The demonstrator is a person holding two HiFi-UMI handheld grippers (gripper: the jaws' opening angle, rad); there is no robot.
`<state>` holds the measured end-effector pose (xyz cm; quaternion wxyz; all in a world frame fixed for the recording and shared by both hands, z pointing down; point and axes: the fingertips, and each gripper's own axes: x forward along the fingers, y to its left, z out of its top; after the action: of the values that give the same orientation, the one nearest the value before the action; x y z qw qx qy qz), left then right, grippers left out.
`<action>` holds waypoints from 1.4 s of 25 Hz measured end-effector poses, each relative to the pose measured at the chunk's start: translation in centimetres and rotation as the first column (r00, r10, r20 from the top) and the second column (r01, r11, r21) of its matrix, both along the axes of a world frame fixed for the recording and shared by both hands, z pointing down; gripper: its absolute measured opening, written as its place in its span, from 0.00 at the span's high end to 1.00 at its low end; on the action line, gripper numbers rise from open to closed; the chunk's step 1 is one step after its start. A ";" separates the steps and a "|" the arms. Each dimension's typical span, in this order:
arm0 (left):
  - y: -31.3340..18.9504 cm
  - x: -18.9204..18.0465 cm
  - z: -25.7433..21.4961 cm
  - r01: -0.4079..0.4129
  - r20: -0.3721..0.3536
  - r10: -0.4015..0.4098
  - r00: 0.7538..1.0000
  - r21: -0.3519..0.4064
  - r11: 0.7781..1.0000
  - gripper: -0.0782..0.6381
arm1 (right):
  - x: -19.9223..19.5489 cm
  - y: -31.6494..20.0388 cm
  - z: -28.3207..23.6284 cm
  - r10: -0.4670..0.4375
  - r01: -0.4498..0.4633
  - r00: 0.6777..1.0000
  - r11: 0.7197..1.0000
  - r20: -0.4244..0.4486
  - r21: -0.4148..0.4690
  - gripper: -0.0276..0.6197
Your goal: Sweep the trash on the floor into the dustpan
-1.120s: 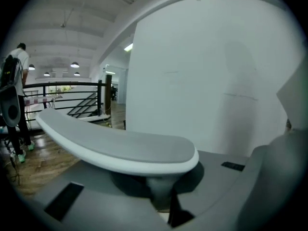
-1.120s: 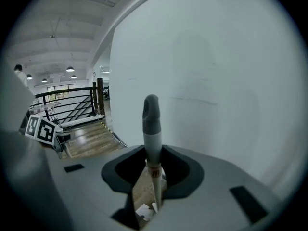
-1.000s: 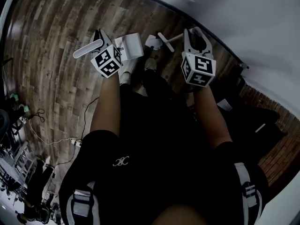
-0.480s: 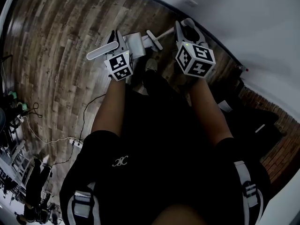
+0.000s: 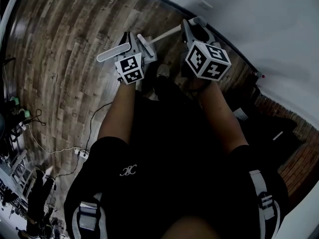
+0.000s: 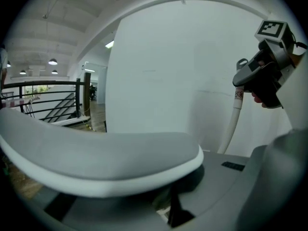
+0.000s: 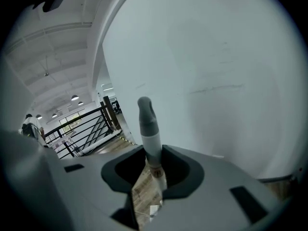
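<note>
In the head view my left gripper (image 5: 128, 45) is shut on the pale dustpan handle (image 5: 113, 52), and a part of the dustpan (image 5: 148, 48) shows just past it. The left gripper view has that handle (image 6: 96, 158) lying wide across the jaws. My right gripper (image 5: 193, 26) is shut on the white broom stick (image 5: 163, 34), which slants left towards the dustpan. In the right gripper view the stick's grey tip (image 7: 147, 124) stands up between the jaws. Through the gap under it I see wood floor with a small white scrap (image 7: 154, 209). No trash shows in the head view.
A white wall (image 5: 259, 19) with a dark baseboard runs close ahead. The person's shoe (image 5: 162, 71) is under the grippers. A cable and power strip (image 5: 79, 152) lie on the wood floor at the left. A black railing (image 6: 53, 97) stands further off.
Both grippers have moved up and towards the wall, drawing closer together. The dustpan and broom went with them. The white scraps seen by the dustpan a second ago are out of sight.
</note>
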<state>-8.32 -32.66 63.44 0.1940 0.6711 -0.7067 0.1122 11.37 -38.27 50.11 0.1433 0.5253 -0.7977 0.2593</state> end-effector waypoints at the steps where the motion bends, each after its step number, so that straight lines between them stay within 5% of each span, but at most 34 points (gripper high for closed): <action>1: -0.1 0.0 0.0 -0.008 0.004 0.008 1.000 -0.004 1.000 0.86 | 0.0 0.2 -0.2 -0.007 0.007 1.000 1.000 -0.010 0.004 0.78; 14: -2.3 -2.6 -3.8 0.024 0.033 -0.024 0.999 -0.014 1.000 0.85 | 4.4 1.5 -7.0 0.017 -0.002 0.996 0.987 -0.093 0.159 0.78; 26: -4.8 -0.8 -18.0 -0.174 0.131 0.166 0.977 0.049 0.984 0.85 | 5.9 1.0 -11.4 0.050 0.003 0.985 0.953 -0.167 0.304 0.78; 35: -7.2 0.8 -29.3 -0.222 0.152 0.201 0.968 0.134 0.966 0.87 | 6.3 -0.2 -14.2 0.053 -0.003 0.990 0.931 -0.128 0.365 0.78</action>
<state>-7.54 -39.86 34.09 0.0811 0.7462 -0.6489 0.1248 17.66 -38.51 35.88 0.0937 0.5706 -0.8126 0.0727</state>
